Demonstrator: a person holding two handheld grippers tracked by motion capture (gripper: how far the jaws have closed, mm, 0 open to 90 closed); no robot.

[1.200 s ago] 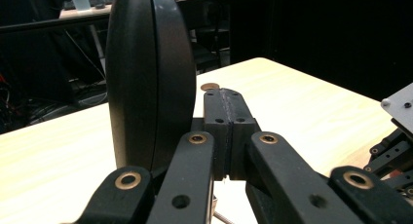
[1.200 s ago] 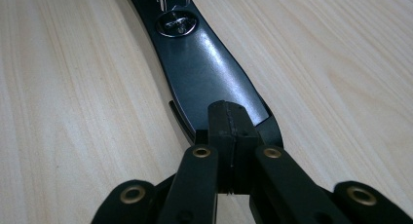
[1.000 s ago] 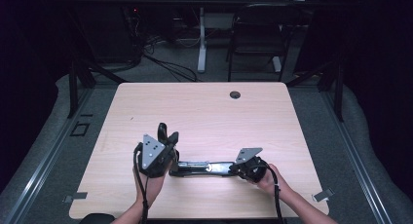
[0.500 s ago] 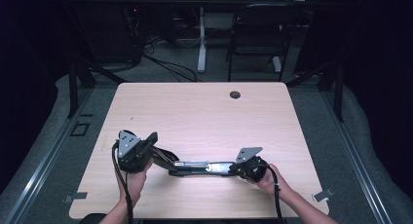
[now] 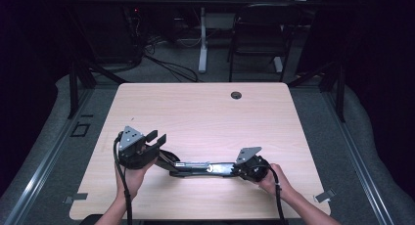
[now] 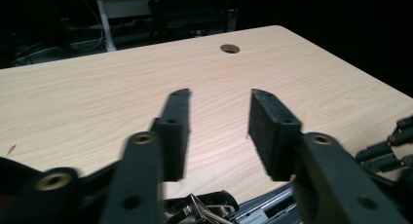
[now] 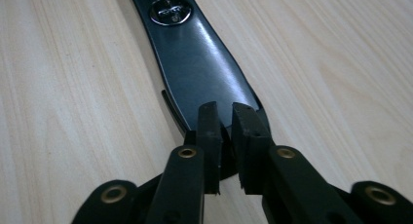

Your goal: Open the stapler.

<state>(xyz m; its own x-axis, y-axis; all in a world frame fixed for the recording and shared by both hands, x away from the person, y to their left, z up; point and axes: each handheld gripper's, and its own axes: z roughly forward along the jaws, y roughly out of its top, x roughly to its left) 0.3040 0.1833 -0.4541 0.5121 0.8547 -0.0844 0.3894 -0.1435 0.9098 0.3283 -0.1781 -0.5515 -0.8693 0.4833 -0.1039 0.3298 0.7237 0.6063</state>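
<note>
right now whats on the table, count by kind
hand-held gripper: 2, left with jaws open, right at the tool's end
long black tool: 1
total: 3

Pale wooden table [image 5: 205, 107] with a cable hole [image 5: 236, 95]; long black tool [image 5: 203, 167] lying near its front edge.
</note>
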